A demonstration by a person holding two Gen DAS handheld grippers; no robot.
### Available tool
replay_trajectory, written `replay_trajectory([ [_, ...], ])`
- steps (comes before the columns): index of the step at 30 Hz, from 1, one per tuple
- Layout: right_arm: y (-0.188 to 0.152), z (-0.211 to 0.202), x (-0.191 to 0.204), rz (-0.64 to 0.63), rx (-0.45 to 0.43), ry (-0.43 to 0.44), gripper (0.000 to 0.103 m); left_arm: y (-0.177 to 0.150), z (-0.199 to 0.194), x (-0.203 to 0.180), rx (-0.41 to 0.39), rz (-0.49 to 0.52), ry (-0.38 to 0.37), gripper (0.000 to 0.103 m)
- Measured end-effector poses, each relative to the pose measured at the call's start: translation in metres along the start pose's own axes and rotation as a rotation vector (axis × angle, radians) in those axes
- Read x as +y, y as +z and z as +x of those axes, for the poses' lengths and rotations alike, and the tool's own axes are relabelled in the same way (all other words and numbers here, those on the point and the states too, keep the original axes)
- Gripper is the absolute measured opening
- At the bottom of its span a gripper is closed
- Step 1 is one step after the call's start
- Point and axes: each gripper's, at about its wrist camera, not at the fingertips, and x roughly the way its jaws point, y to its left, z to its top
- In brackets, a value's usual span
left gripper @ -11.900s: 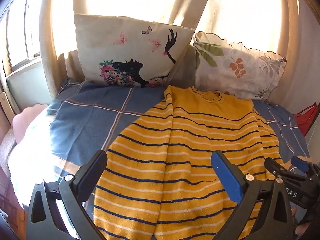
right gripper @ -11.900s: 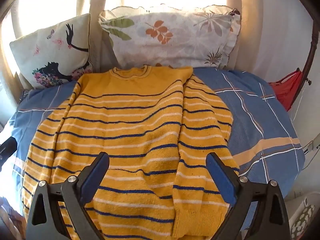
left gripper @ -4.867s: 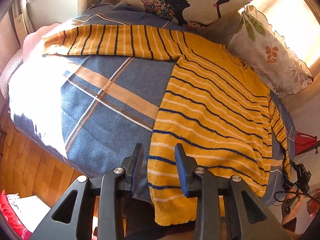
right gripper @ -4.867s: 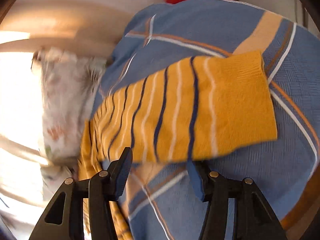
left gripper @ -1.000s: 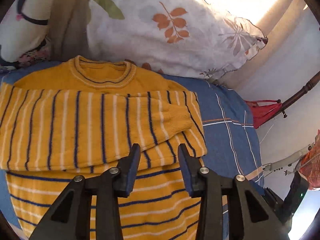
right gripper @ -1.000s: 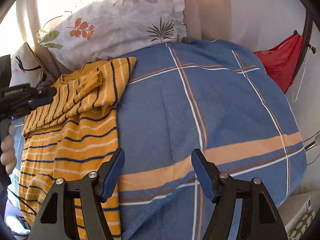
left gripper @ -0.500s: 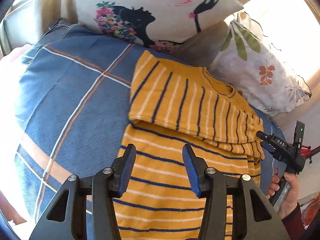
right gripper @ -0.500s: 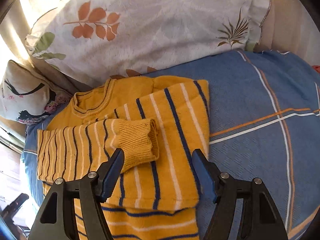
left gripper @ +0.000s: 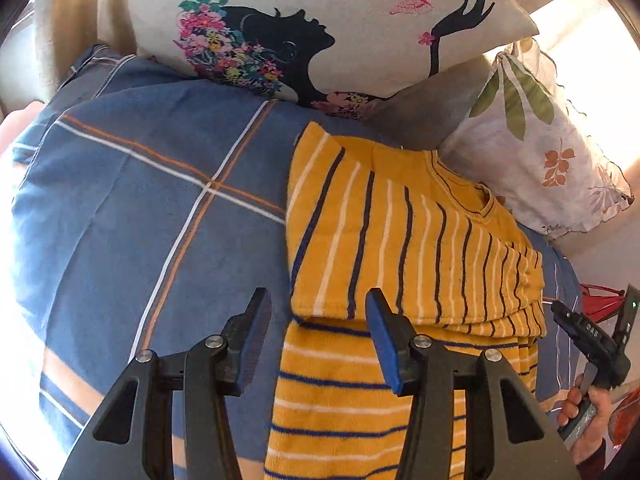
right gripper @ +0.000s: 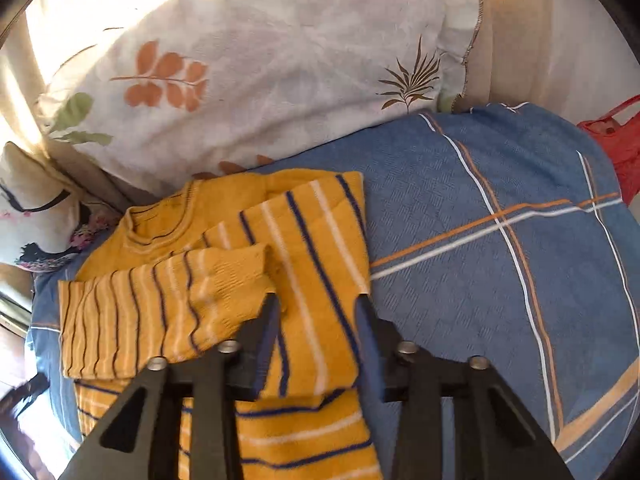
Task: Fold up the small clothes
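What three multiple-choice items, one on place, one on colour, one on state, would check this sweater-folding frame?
1. Where does the sweater lie?
A. on the blue plaid bedspread, below the pillows
B. on a wooden chair
C. inside a basket

2. What colour are the sweater's thin stripes?
A. red and green
B. dark blue and white
C. black only

3. How do the sleeves lie?
A. spread out to both sides
C. hanging off the bed
B. folded across the chest

Key: 1 A, the bedspread surrounds it, with the floral pillow behind the collar. 2 B, both stripe colours cross the yellow knit. 3 B, the striped sleeves overlap below the collar, a cuff on top.
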Motion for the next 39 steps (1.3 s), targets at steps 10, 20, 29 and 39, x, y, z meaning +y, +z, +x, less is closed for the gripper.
replay_trajectory([
  [10, -0.076, -0.018, -0.003, 0.039, 0.073, -0.070, 0.046, 0.007, 0.057, -0.003, 0.073, 0.109, -0.021, 0.051],
  [20, -0.110, -0.015, -0.015, 0.023, 0.149, -0.094, 0.065, -0.038, 0.028, 0.010, 0.137, 0.008, -0.133, 0.053],
  [29, -0.130, -0.027, -0.025, -0.075, 0.212, 0.080, 0.077, -0.135, -0.025, 0.033, 0.142, -0.134, -0.168, 0.053],
  [39, -0.206, -0.068, -0.093, 0.104, 0.345, 0.576, 0.076, -0.237, -0.064, 0.038, 0.130, -0.183, -0.323, 0.053],
])
